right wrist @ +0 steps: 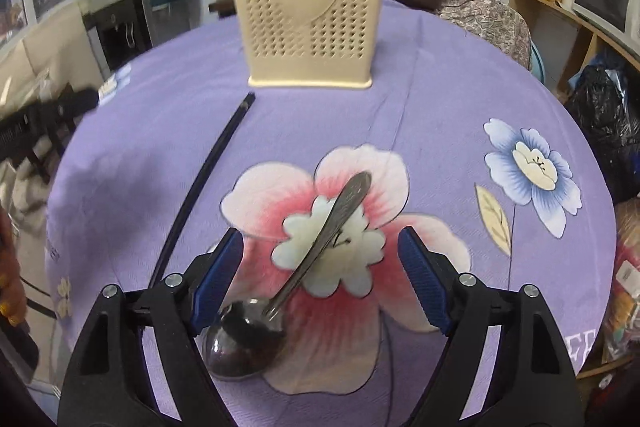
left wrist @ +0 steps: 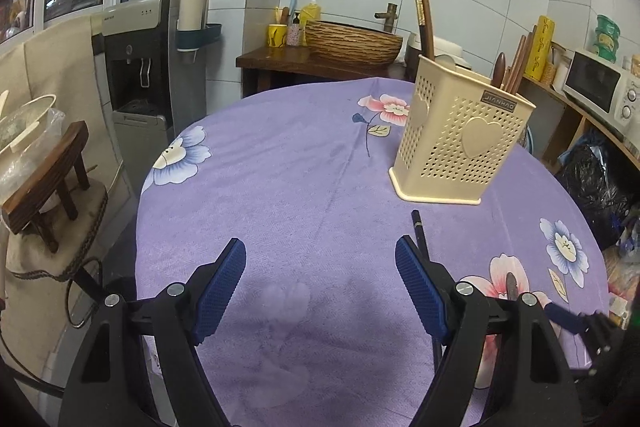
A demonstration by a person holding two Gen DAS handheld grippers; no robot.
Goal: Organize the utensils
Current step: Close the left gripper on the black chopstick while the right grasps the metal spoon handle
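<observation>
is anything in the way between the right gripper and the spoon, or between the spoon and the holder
Nothing visible. The right gripper is open directly over the spoon. Between spoon and cream utensil holder lies bare purple tablecloth; the black chopstick lies off to the left.

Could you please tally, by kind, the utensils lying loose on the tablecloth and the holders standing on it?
Spoon: 1
Black chopstick: 1
Cream holder: 1
Total: 3
The utensils already standing inside the holder are left out, since they are too hidden to count.
</observation>
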